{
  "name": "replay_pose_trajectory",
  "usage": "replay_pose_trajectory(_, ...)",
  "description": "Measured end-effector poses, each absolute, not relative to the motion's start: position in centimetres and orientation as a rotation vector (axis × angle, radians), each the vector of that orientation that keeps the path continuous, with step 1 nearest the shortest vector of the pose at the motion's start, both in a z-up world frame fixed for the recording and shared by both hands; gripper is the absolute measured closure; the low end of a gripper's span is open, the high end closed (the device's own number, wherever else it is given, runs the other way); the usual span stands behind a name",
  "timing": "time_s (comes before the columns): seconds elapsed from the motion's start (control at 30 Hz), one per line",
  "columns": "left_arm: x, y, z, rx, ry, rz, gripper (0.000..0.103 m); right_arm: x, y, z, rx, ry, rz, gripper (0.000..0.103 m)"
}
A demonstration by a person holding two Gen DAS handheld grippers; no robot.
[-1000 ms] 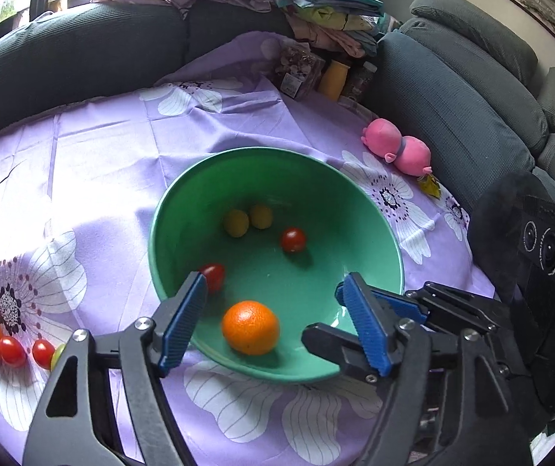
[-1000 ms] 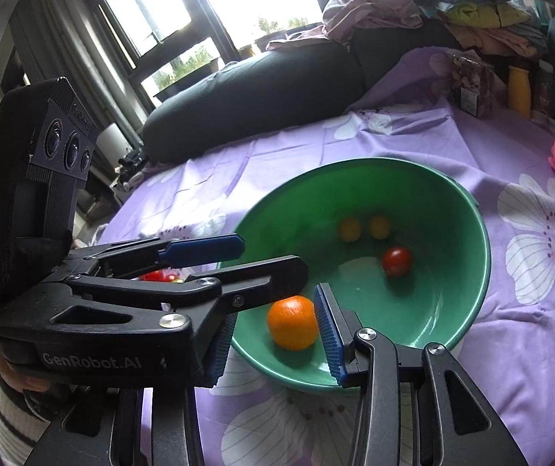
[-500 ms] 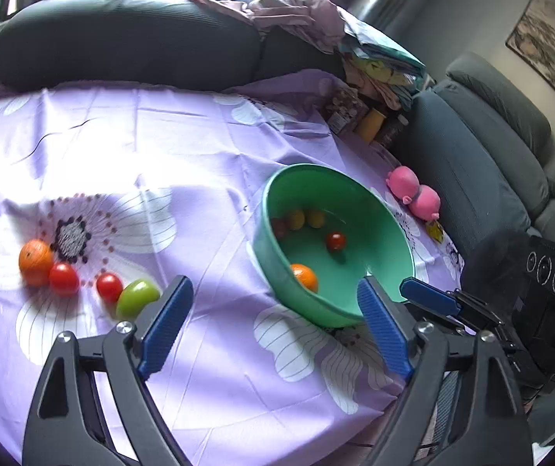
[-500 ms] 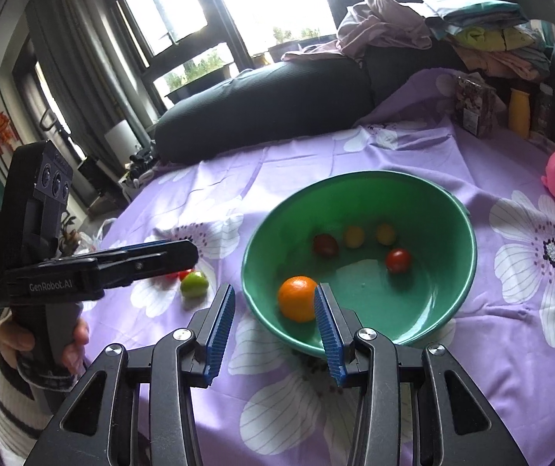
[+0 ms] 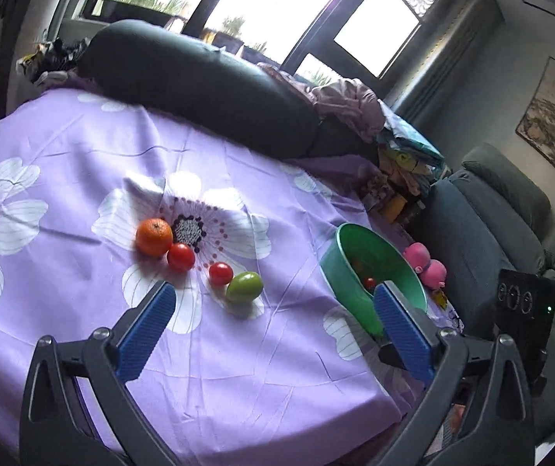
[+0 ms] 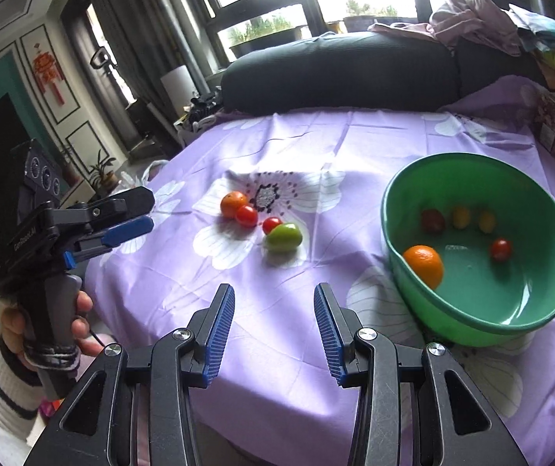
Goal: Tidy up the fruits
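Fruits: four lie in a row on the purple flowered cloth: one round orange [image 6: 234, 203], two shiny red tomatoes [image 6: 247, 216], one smooth green fruit [image 6: 284, 237]. Five more sit in the green bowl [image 6: 541, 202]. Left hand-held gripper [image 5: 273, 334] is opening, empty; right hand-held gripper [image 6: 273, 330] partly open, empty.

A: Where does the light come from?

B: From the windows [image 5: 277, 11] at the far side. The panes are blown out to plain white in both views, and the sofa back [image 6: 339, 70] under them reads as a dark mass.

A: And the cloth?

B: The purple tablecloth [image 5: 238, 349] is evenly lit, brightest on the white flower [image 6: 269, 194]. Soft shadows fall toward the near side of the orange [image 5: 154, 237] and the green fruit [image 6: 283, 237].

A: Any glare?

B: A pale sheen inside the green bowl [image 6: 541, 310].

A: Sharpness?

B: Fair in the middle. Fisheye bending curves the frames, and the corners go black.
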State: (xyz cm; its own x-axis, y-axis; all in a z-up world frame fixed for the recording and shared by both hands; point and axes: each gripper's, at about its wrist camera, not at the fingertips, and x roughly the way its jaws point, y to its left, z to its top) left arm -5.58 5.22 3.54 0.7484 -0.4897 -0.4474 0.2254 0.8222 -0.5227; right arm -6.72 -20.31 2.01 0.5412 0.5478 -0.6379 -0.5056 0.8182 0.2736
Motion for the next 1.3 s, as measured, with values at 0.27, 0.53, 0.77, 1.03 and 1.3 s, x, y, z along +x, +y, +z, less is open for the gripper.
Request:
replay_pose_trajectory(0.27,-4.7,5.3,1.4,-0.402,0.728,-0.375,0.001,-6.5,-18.3,1.1,0.015,0.824,0.628,0.06)
replay_pose_trajectory(0.53,-3.2,5.4,-1.0,-0.367,0.841,-0.391,0.001,-5.2,-17.7,-0.3,0.003,0.869,0.602,0.06)
replay_pose_trajectory(0.77,-1.3,6.0,-1.7,-0.368,0.874,-0.374,0.002,-3.4,-16.6,0.0,-0.012,0.864,0.608,0.06)
replay_pose_trajectory(1.03,1.6,6.6,-1.8,-0.387,0.895,-0.376,0.004,-0.4,-14.4,-0.6,-0.062,0.902,0.609,0.06)
replay_pose_trajectory(1.3,4.5,7.5,-2.8,-0.441,0.949,-0.329,0.018,1.9,-12.6,-0.2,-0.12,0.882,0.625,0.06)
